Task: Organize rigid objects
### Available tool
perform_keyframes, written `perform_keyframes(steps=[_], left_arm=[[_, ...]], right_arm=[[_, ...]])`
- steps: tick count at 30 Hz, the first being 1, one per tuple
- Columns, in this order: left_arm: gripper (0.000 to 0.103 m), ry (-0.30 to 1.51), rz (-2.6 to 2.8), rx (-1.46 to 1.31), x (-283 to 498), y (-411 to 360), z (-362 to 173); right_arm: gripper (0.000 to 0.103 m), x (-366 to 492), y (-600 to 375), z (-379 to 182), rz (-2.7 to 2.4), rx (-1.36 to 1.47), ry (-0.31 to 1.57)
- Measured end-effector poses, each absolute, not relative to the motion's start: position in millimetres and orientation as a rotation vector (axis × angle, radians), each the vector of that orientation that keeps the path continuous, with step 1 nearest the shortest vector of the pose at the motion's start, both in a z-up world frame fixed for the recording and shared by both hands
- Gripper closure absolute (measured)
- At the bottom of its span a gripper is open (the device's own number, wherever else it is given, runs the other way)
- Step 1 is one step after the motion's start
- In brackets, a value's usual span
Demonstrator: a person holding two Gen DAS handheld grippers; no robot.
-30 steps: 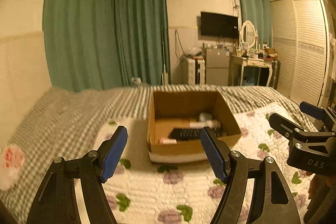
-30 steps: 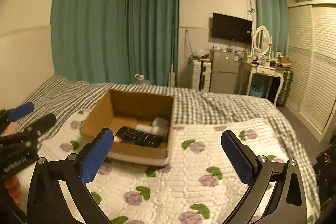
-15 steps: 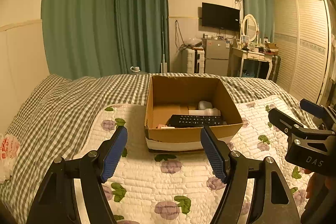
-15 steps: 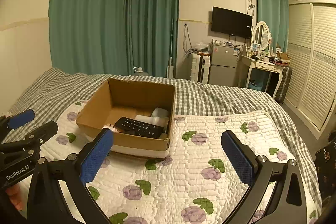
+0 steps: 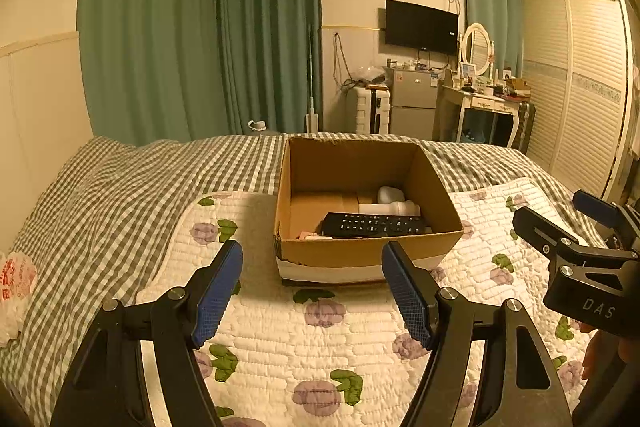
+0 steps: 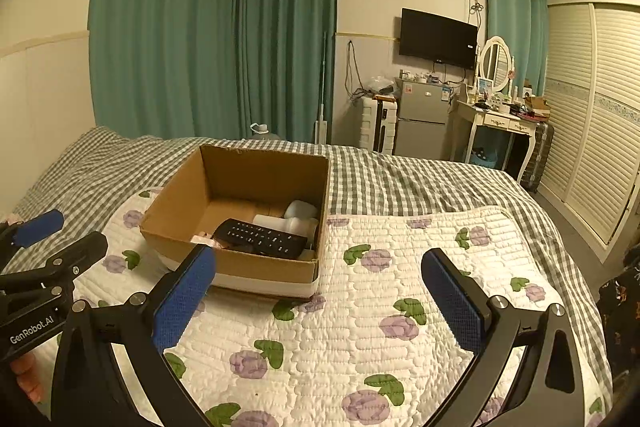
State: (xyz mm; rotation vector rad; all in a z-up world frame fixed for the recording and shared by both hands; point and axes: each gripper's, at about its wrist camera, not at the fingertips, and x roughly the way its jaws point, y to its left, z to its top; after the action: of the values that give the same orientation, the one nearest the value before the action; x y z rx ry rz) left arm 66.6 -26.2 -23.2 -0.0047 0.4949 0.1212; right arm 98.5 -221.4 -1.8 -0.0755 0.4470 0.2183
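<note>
1. The cardboard box (image 5: 370,251) on the quilt (image 5: 320,339) already holds the remote (image 5: 374,224) and white bottle (image 5: 390,207).
2. Left gripper (image 5: 312,293) and right gripper (image 6: 318,301) hang before the box, both spread wide, holding nothing.
3. Nothing loose beside the box; sorting looks nearly finished.

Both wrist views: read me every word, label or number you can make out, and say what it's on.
"DAS": black body of the right hand-held gripper, seen from the left wrist view.
"GenRobot.AI": black body of the left hand-held gripper, seen from the right wrist view.
Red print on the white plastic bag: unreadable.
Black remote control buttons and grey mini fridge stickers: too small.
</note>
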Motion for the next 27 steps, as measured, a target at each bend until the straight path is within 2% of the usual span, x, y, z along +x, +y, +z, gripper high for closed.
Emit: perform_keyframes(steps=[27], left_arm=[[0.028,0.51,0.125,-0.002,66.5,-23.8,-25.9]], right_arm=[[0.0,100.0,-221.6,-7.5,0.206,-0.067,0.463]])
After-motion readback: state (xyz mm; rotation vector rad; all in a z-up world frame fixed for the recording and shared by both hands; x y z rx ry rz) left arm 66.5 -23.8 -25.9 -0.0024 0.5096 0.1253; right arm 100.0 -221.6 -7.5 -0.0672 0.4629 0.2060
